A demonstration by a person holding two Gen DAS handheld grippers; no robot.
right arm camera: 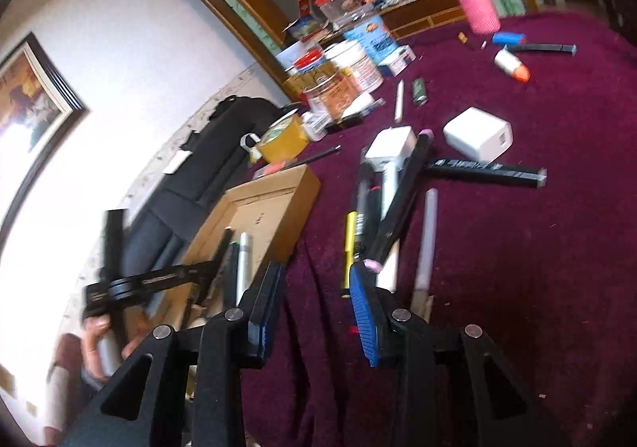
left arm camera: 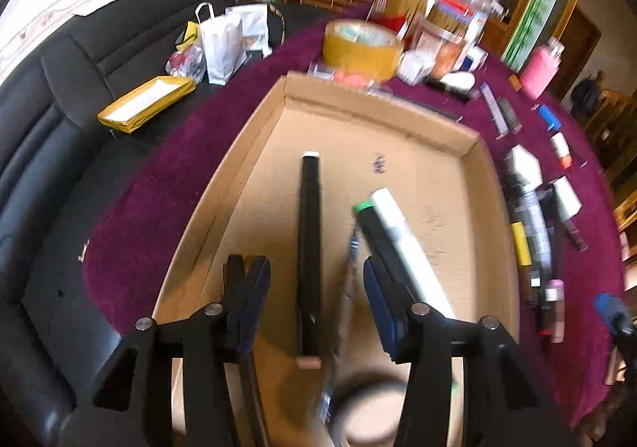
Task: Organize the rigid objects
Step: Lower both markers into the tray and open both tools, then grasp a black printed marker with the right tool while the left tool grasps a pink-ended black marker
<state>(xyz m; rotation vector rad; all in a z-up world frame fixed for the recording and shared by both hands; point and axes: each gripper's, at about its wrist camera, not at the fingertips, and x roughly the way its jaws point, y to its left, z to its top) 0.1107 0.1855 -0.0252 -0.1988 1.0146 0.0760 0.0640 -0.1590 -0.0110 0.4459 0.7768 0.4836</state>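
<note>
My left claw (left arm camera: 314, 287) hangs over the cardboard tray (left arm camera: 469, 146), its jaws apart and clamped on nothing. One long black pen (left arm camera: 309, 248) lies flat on the tray floor directly between the jaws, touching neither pad. Just right of it, against the right pad, I count two more markers side by side: a black one with a green cap (left arm camera: 372, 226) and a white one (left arm camera: 402, 240). A thin blue-tipped pen (left arm camera: 352, 248) sits between the black pen and that pair, too blurred to say more. That makes four things in the tray as far as I can tell.

Ahead of the left claw the tray floor is bare up to its far wall, so there is free room forward. Beyond that wall stands one roll of tape (left arm camera: 362, 47).

My right claw (right arm camera: 314, 311) is also released, with nothing between its pads, hovering over the purple counter (right arm camera: 537, 248). Just ahead of its right pad lies a loose pile of pens (right arm camera: 382, 216); I make out roughly six, overlapping. Further ahead sit two white blocks (right arm camera: 477, 138). To its left is the tray's near corner; to its right the cloth is open.
</note>
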